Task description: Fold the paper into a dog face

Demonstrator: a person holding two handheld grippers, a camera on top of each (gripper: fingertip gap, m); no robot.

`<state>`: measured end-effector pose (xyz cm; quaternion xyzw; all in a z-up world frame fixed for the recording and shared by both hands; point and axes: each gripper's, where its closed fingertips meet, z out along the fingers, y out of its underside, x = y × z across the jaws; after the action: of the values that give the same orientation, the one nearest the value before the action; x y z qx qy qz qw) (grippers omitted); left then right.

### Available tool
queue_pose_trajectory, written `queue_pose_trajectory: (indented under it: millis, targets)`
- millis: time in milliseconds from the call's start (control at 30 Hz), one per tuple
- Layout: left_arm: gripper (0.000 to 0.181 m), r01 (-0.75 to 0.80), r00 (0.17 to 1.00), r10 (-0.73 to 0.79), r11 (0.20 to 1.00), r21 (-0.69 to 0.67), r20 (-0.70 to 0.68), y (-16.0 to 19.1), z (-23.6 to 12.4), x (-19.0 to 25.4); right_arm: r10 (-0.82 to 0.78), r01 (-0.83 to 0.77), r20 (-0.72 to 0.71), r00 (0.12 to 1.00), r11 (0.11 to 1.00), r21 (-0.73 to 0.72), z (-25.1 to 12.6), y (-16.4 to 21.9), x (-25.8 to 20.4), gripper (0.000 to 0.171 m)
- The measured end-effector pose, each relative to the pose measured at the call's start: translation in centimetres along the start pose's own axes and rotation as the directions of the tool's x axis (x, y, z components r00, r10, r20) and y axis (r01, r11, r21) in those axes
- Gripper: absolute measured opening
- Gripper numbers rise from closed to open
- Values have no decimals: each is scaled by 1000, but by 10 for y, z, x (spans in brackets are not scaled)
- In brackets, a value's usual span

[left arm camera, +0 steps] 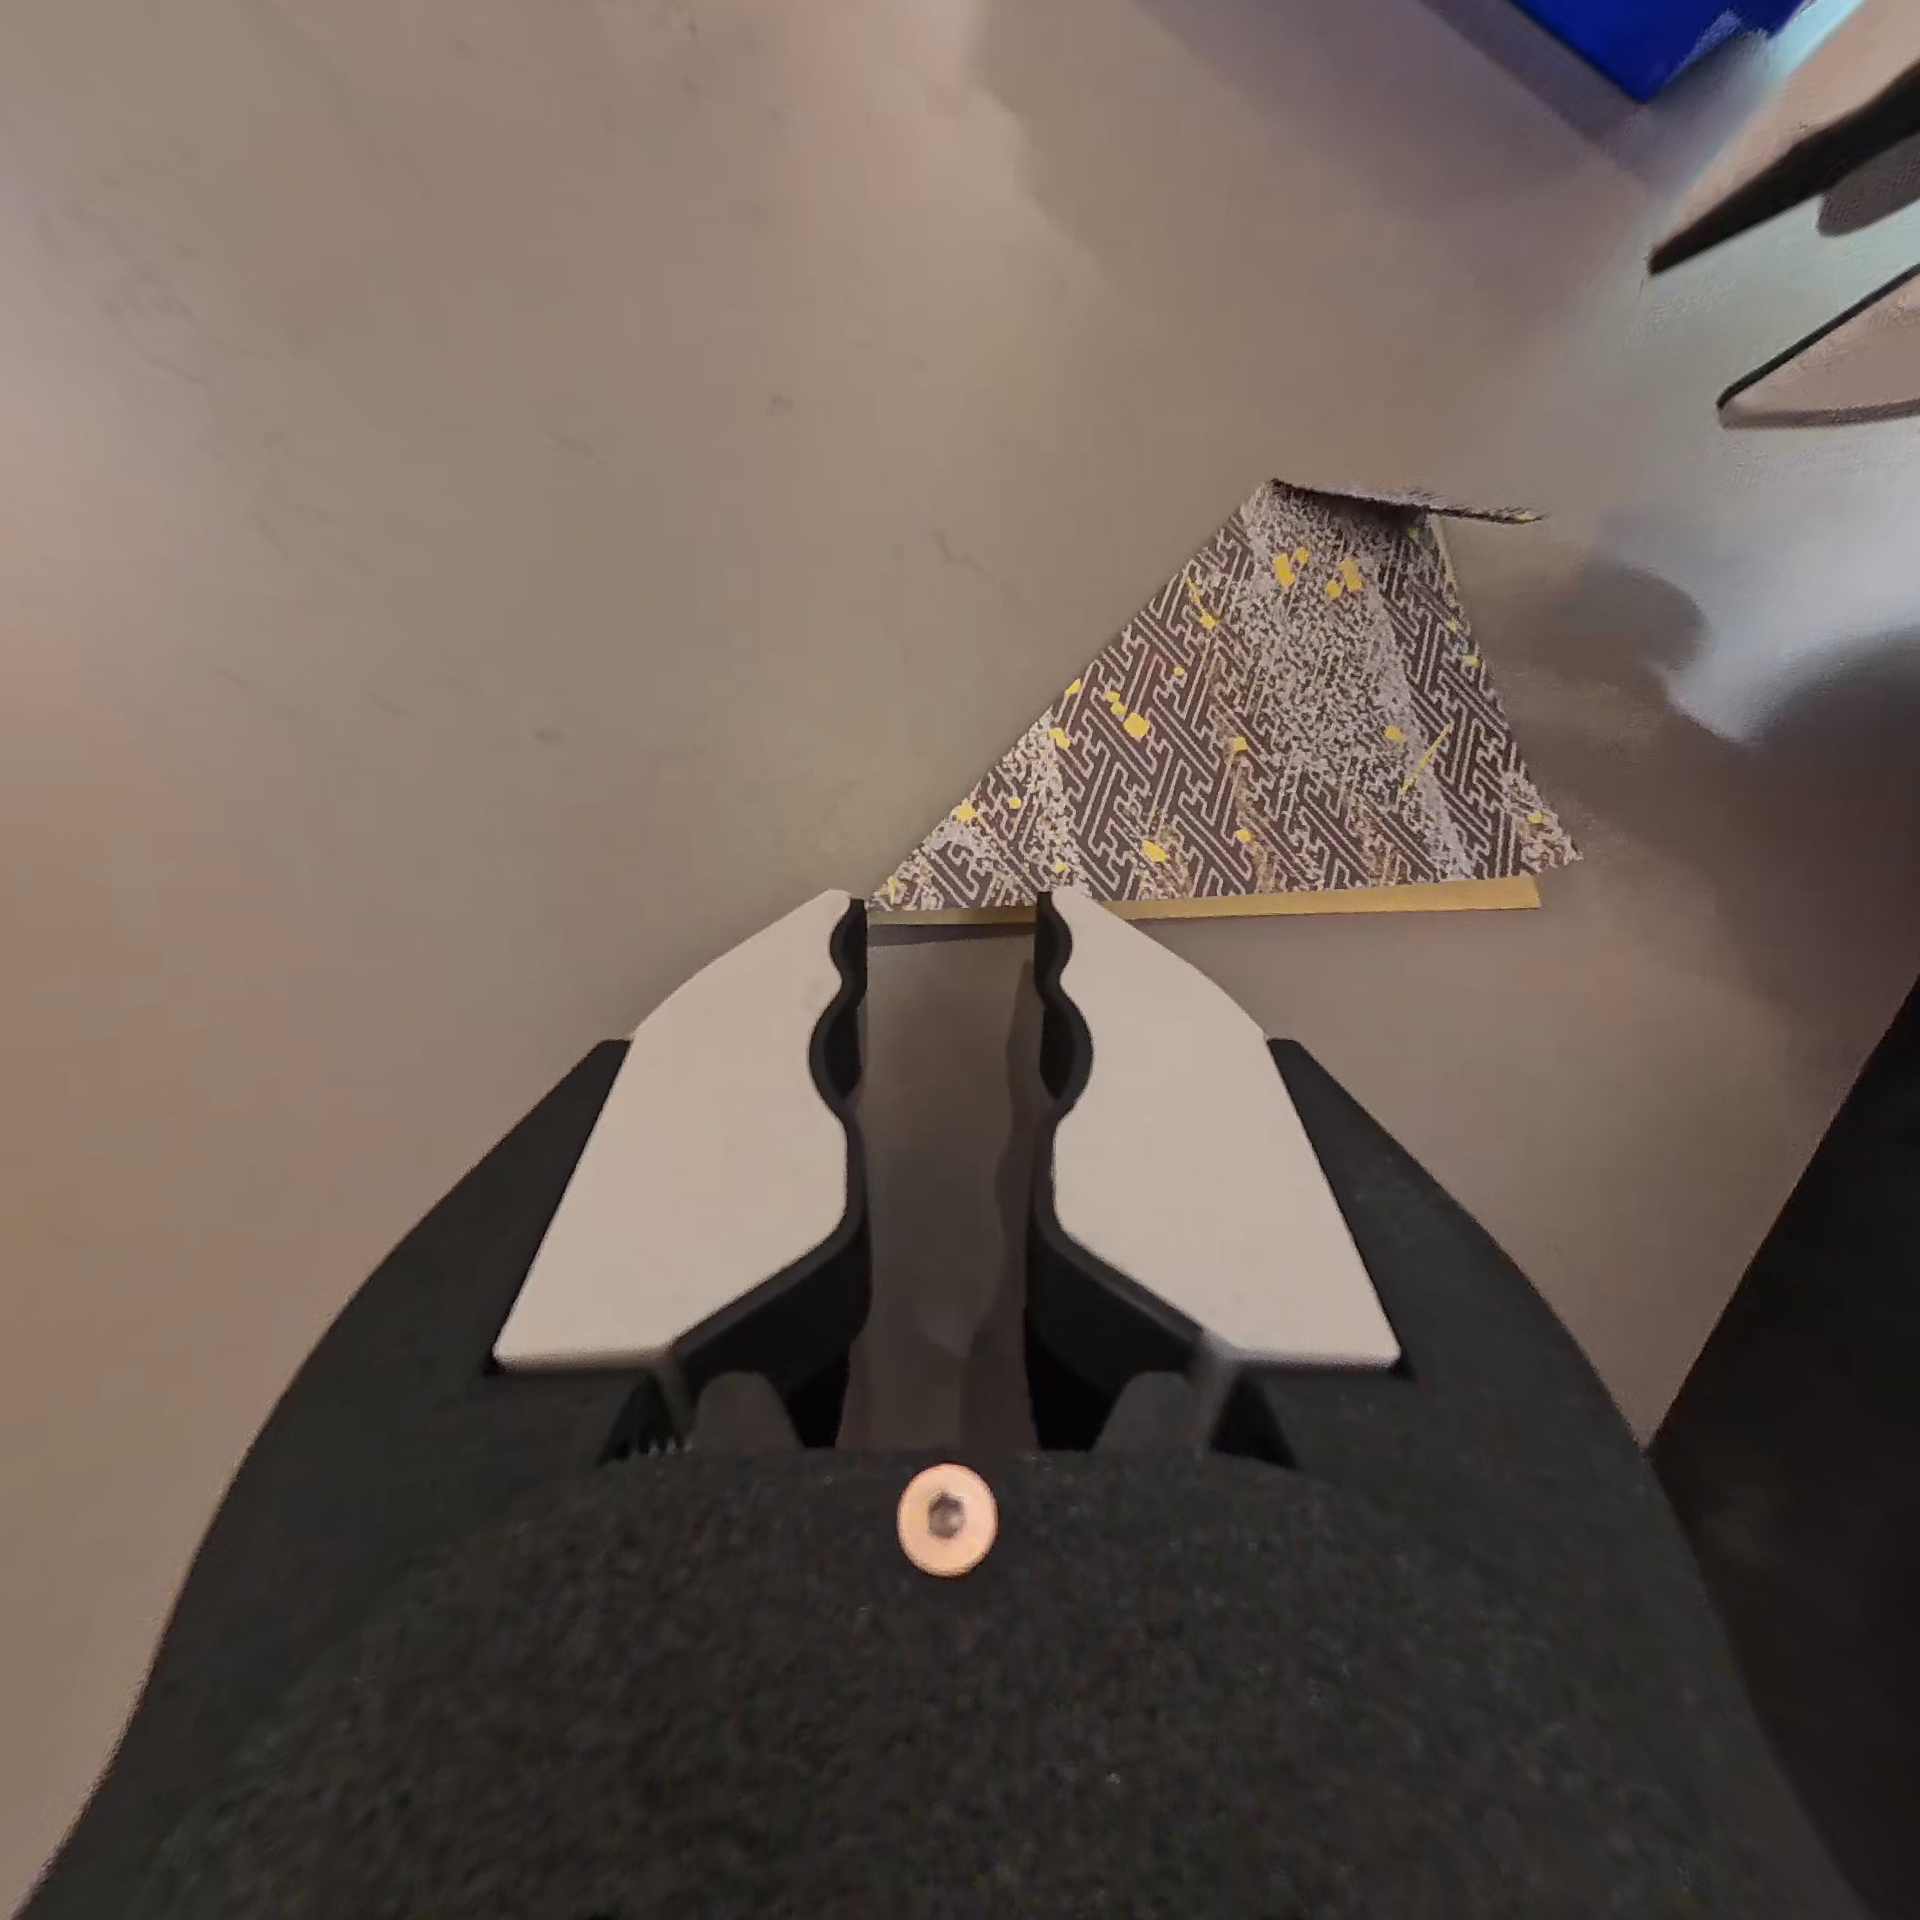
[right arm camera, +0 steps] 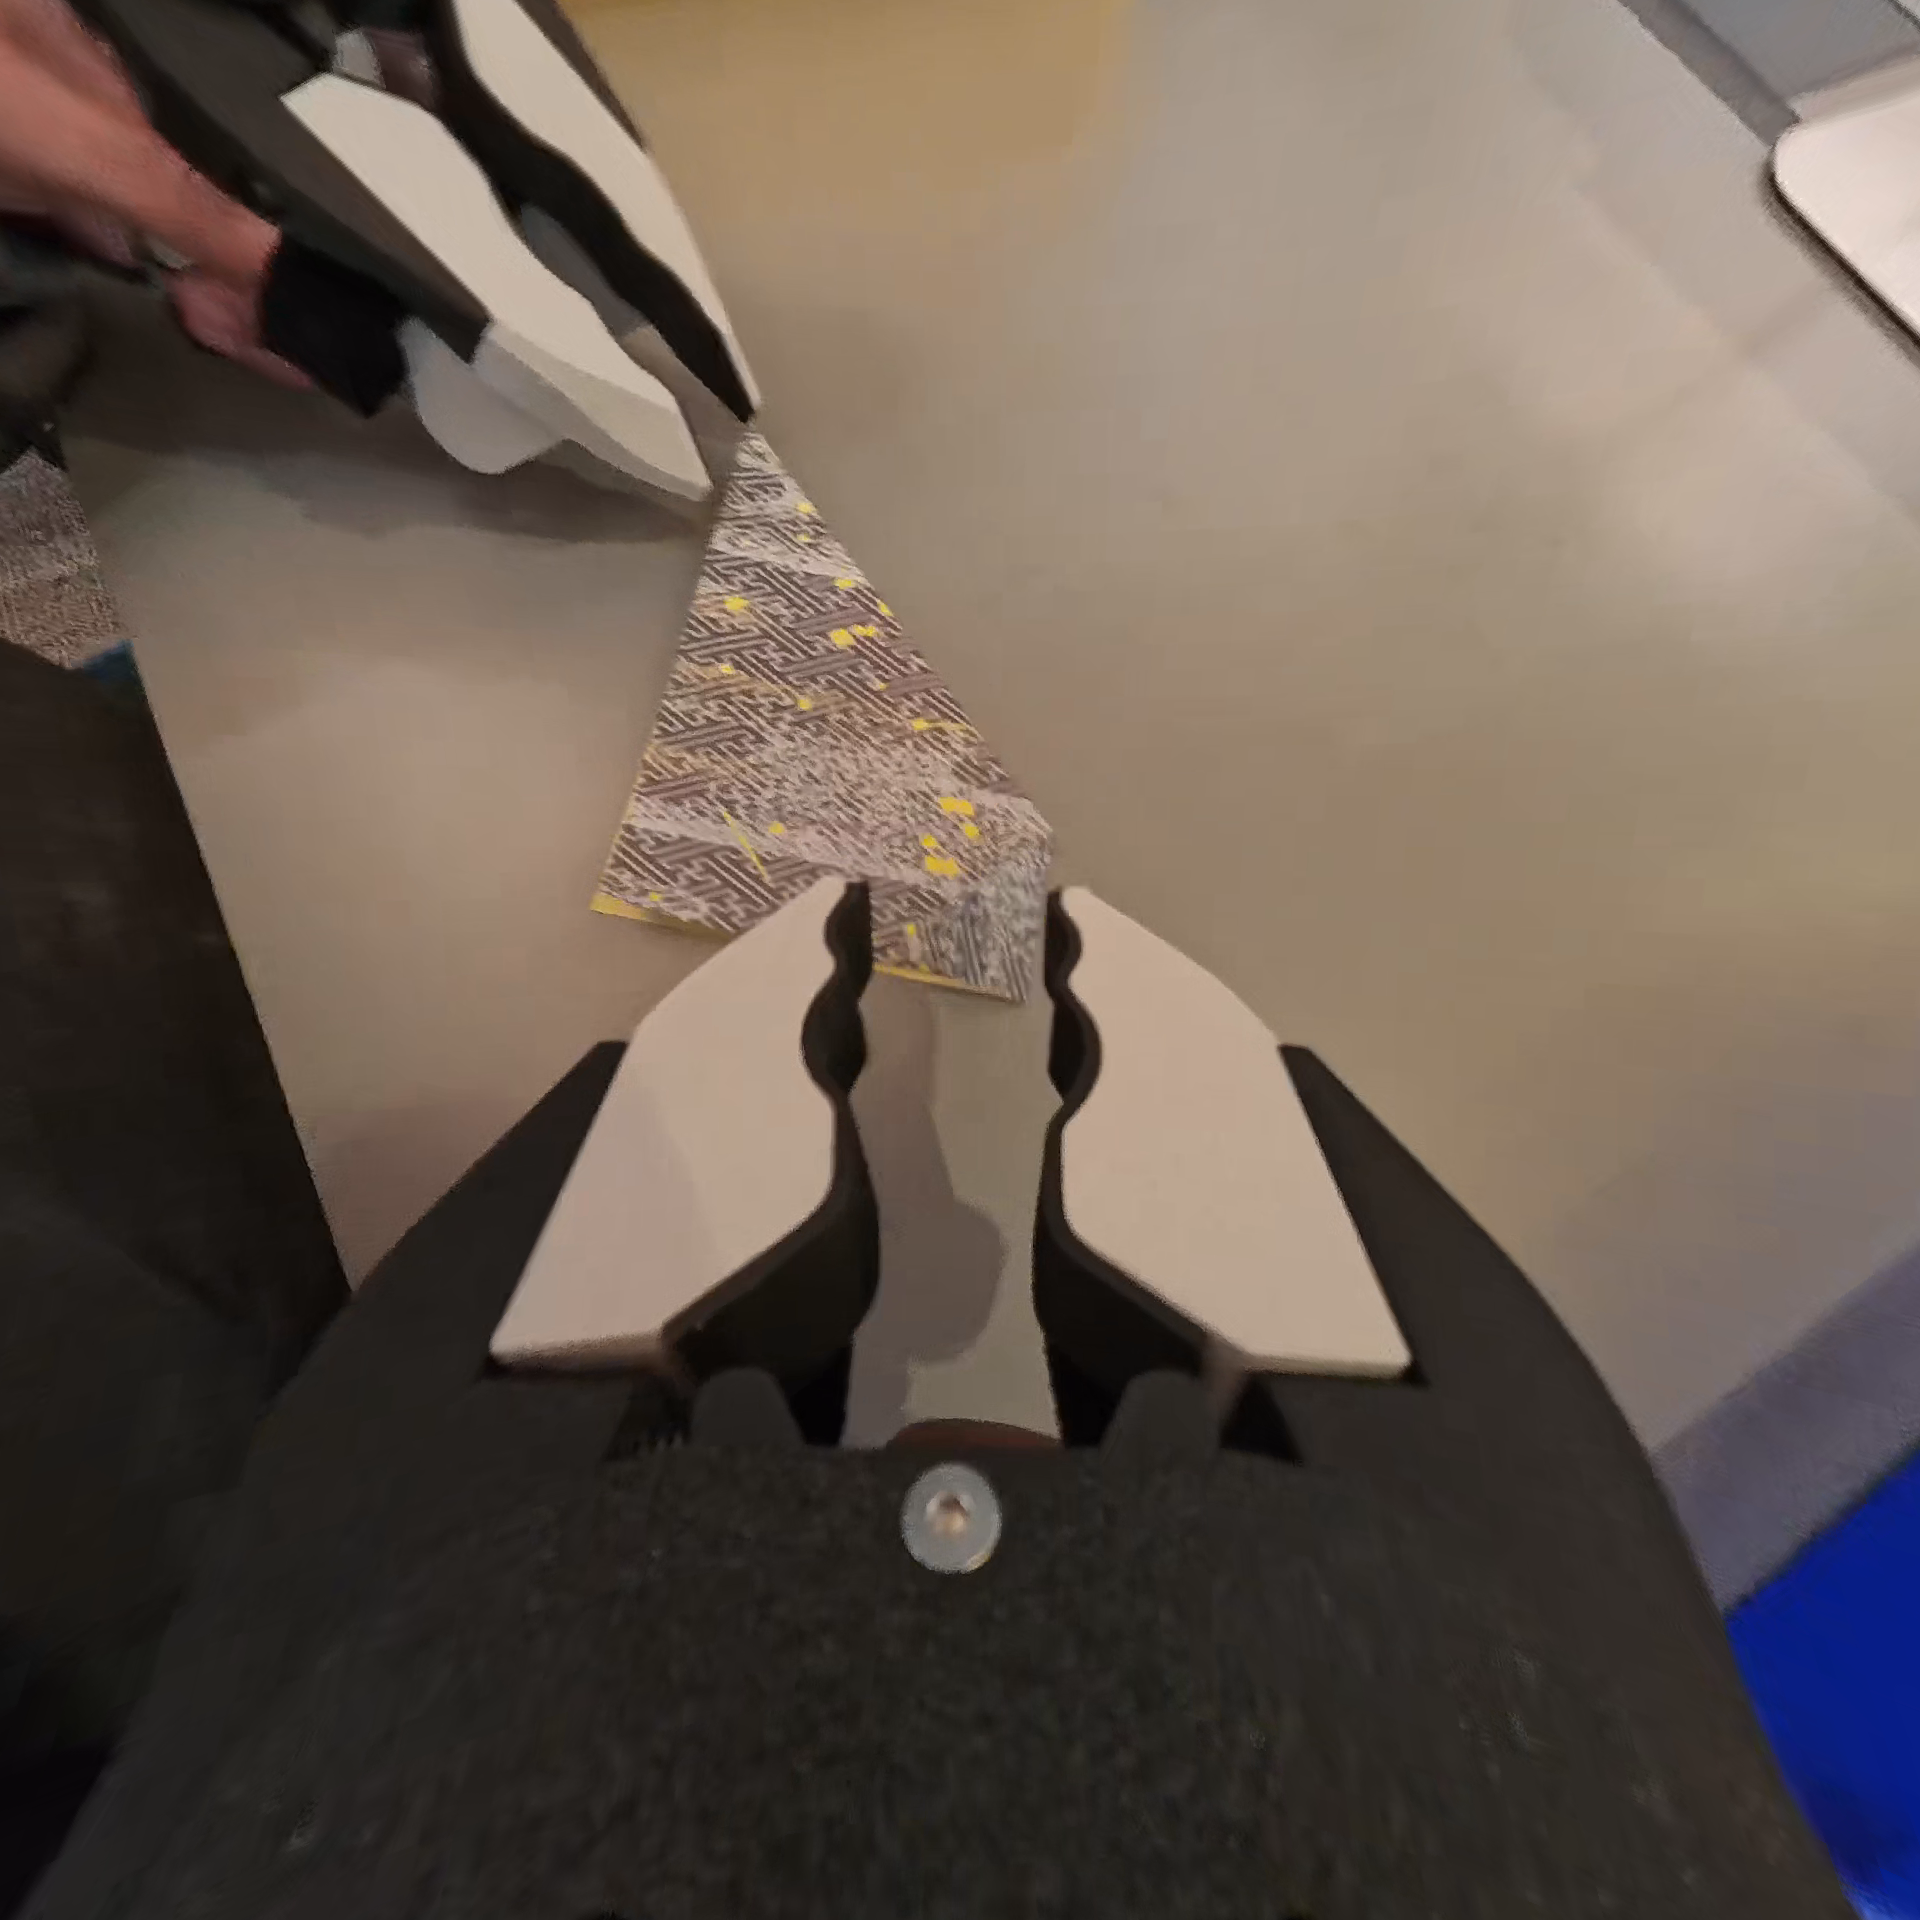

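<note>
The paper (left arm camera: 1278,727) is folded into a triangle, grey patterned with yellow flecks and a gold underside edge, lying flat on the beige table (left arm camera: 520,468). Its far tip is bent up a little. My left gripper (left arm camera: 951,914) is open and empty, just short of the paper's near left corner. In the right wrist view the paper (right arm camera: 821,748) lies ahead, and my right gripper (right arm camera: 956,899) is open over its near folded corner, holding nothing. The left gripper (right arm camera: 717,436) also shows there at the paper's far tip. The right gripper's fingers (left arm camera: 1787,177) show at the top right of the left wrist view.
A person's hand (right arm camera: 114,208) holds the left gripper at the upper left. A blue surface (right arm camera: 1839,1683) lies beyond the table's edge at the lower right, also in the left wrist view (left arm camera: 1652,42). A pale flat object (right arm camera: 1860,197) sits at the upper right. A dark mass (right arm camera: 125,1039) fills the left side. The left gripper's tips are roughly 15 centimetres from the right gripper's.
</note>
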<state>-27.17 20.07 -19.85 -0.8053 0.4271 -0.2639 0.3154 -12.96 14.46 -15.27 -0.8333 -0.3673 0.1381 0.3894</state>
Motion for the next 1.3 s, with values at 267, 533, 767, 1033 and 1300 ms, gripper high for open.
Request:
queue_pose_trajectory:
  millis: [267,533,767,1033,1300]
  targets:
    - [28,37,998,-37,999,-7,-52,-3,1,-2,-96,109,182,979,992,-60,38,10,14,19]
    - [28,1,999,-4,998,-58,-36,2,5,0,-279,339,361,890,934,-114,56,29,9,25]
    - [24,-115,989,110,992,-52,-101,-8,-5,33,-241,282,300,923,954,-100,60,28,14,24]
    - [13,-283,959,280,945,-166,-40,6,17,27,-291,324,292,911,944,-69,32,14,11,28]
    - [6,-347,938,337,917,-196,-84,7,16,22,-357,435,466,810,898,-68,31,15,15,36]
